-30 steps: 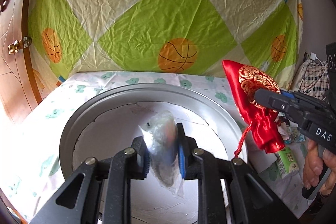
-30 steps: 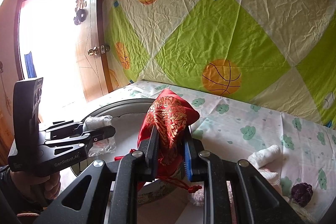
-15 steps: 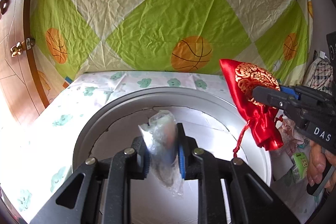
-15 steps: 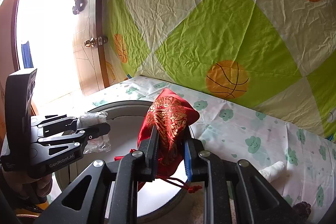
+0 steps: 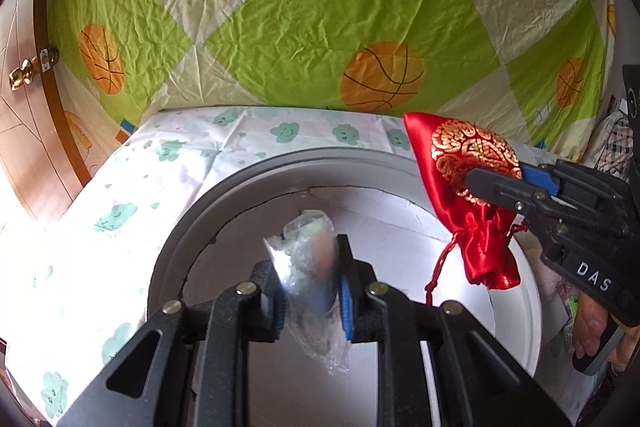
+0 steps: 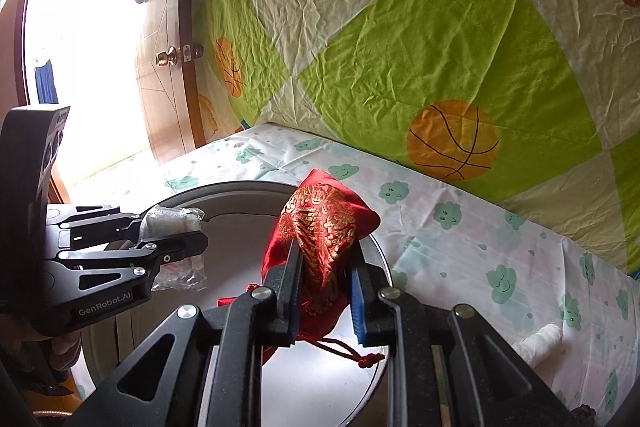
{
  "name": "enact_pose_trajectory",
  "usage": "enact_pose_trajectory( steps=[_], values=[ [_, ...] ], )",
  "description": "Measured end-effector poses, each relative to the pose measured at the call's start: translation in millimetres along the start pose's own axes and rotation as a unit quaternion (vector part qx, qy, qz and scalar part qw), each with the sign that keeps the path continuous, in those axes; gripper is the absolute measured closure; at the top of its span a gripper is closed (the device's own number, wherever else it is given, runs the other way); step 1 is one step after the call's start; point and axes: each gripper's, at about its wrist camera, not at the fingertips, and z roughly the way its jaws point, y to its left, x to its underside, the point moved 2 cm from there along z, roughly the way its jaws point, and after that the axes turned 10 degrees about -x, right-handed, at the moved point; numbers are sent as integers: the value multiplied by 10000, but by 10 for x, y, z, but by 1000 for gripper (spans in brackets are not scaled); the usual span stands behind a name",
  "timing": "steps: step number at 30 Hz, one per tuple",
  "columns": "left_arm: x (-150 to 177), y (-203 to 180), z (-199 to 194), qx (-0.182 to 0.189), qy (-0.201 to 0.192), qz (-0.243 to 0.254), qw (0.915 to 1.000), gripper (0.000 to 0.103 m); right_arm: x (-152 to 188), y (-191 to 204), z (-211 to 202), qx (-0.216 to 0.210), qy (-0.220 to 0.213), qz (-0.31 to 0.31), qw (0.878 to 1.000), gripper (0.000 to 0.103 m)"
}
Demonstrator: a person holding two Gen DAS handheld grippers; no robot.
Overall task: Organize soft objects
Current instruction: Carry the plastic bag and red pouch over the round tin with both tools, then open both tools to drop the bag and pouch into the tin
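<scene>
Two tongs, both loaded, both hanging over the round grey metal basin (image 5: 188, 219) that sits on the cloud-print sheeted surface (image 5: 132, 183). Left tongs (image 5: 310, 283) are pinched narrow on a crumpled clear plastic packet with something pale and orange inside (image 5: 310, 267); packet's long axis runs roughly upright, its tail drooping below the pads, directly above the basin's white inner floor (image 5: 304, 387). Right tongs (image 6: 324, 279) are clamped on a red satin drawstring pouch with gold brocade (image 6: 320, 227), held around its middle, closed bottom corner up, gathered neck and red cord dangling down toward the basin. In the left view that pouch (image 5: 468, 183) hangs over the basin's right-hand rim area, so it sits nearer the edge than the packet, which is more central. Judgement: drop-off stage; each load lies straight below its own tongs, so release likely needs only a small lowering, the pouch maybe a nudge inward first. White rolled cloth (image 6: 540, 343) waits on the surface, well apart to the right.
</scene>
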Motion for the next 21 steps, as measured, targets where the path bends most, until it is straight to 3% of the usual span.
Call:
enact_pose_trajectory(
  steps=[21],
  values=[
    [-262,124,257,-270,648,278,9971,83,66,-135,343,12,782,198,9967,81]
  ],
)
